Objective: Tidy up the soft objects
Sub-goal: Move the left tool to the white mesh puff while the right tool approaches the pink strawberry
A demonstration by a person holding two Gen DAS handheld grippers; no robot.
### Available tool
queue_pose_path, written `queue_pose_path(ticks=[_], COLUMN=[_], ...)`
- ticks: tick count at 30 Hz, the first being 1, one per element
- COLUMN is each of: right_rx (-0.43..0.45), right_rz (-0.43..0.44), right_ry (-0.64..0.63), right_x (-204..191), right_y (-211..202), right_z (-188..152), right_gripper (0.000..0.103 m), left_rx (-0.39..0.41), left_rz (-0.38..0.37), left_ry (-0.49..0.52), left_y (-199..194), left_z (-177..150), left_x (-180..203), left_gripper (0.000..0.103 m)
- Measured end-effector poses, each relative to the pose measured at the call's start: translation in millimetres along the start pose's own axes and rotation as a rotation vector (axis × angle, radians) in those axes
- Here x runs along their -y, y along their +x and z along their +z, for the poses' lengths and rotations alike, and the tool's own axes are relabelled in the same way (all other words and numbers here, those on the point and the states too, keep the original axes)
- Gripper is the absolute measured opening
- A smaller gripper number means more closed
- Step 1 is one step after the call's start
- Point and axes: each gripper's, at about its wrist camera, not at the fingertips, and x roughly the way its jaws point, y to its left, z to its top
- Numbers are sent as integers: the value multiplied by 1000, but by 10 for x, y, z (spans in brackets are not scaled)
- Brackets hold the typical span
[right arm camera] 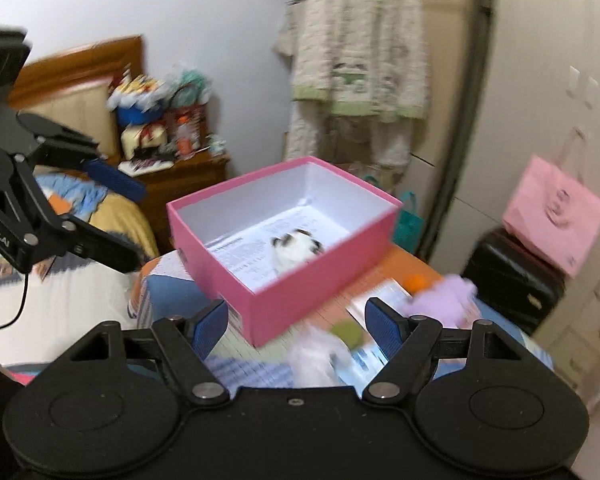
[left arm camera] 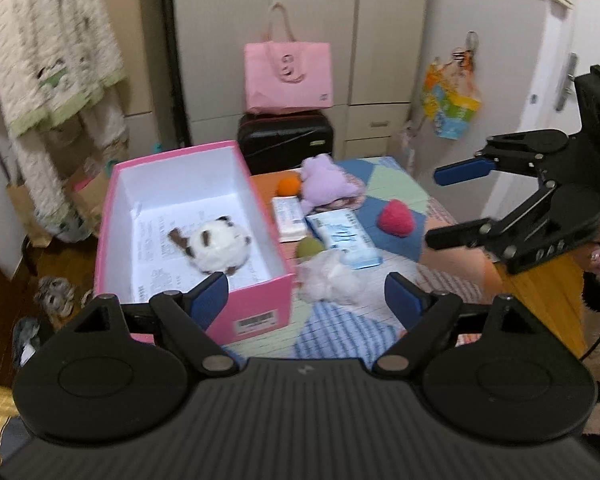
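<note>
Both claws gape wide and carry nothing. One plush (left arm camera: pixel 220 246) lies in the box (left arm camera: pixel 260 304); white fluff (left arm camera: pixel 330 280) sits on the table just right of it, straight ahead of the left claw (left arm camera: pixel 306 300), nearer than the right claw (left arm camera: pixel 440 204)

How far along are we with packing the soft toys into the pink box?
Done: one white plush lies in the pink box. In hand: nothing; left gripper and right gripper are both open. Left: purple plush, white fluff, red ball, orange ball, green ball.
</note>
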Motion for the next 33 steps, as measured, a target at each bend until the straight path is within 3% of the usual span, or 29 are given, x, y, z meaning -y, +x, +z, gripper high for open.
queue_pose_path(ticks=[8, 15, 22, 33], right_rx=[28, 33, 77, 145], right_rz=[-100, -74, -65, -132], right_ry=[131, 164, 216, 266], right_x=[347, 519, 757, 1102], right_y=[-362, -247, 36, 483], right_z=[-519, -687, -964, -1261], right_gripper=[81, 82, 82, 82], left_rx=[-11, -11, 39, 20], left_rz=[-93, -103, -36, 102], left_ry=[57, 98, 122, 96], left_y=[332, 708, 954, 1532], left_z=[-59, -143, -205, -323], left_x=[362, 645, 789, 826], left_gripper=[85, 85, 85, 85])
